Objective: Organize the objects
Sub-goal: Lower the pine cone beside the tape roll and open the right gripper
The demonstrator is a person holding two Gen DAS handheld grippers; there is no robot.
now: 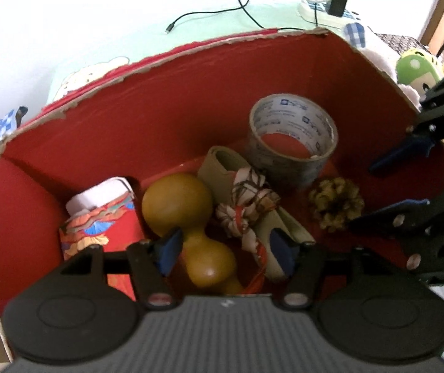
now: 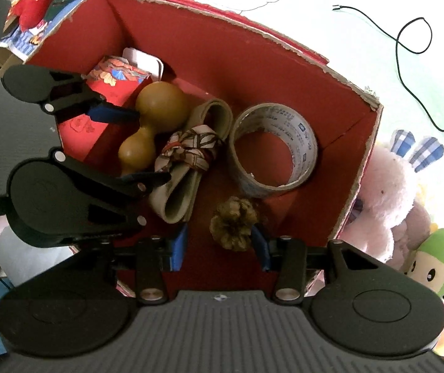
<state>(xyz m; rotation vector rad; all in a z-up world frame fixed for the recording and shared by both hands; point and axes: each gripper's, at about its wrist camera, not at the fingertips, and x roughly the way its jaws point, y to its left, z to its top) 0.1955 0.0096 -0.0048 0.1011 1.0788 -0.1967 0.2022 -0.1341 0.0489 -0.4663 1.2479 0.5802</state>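
Reaching down into the red cardboard box (image 1: 160, 115), both grippers stand with jaws parted and nothing clamped. The left gripper (image 1: 225, 250) straddles the narrow waist of the wooden gourd (image 1: 188, 217); its left pad sits right by the gourd's neck and its right pad lies over the folded beige strap (image 1: 222, 171), though the fisheye leaves it unclear whether either pad touches. Just past its right finger lies the knotted patterned scarf (image 1: 246, 205), and beyond its left finger a red printed carton (image 1: 104, 233) stands against the box's side wall with little gap. The right gripper (image 2: 220, 245) hangs with jaws released either side of the pine cone (image 2: 234, 222); bare red floor shows between the left pad and the cone, while the right pad is just beside it. Ahead of these jaws, the roll of packing tape (image 2: 273, 152) lies on its side near the far right corner, with a strip of open floor between it and the cone. The box's torn upper rim runs all around, and its tall back wall is bare, leaving room above the objects. In the left wrist view the right gripper's fingers (image 1: 402, 152) cross the right wall's edge. Outside that wall, soft toys (image 2: 386, 192) crowd close.
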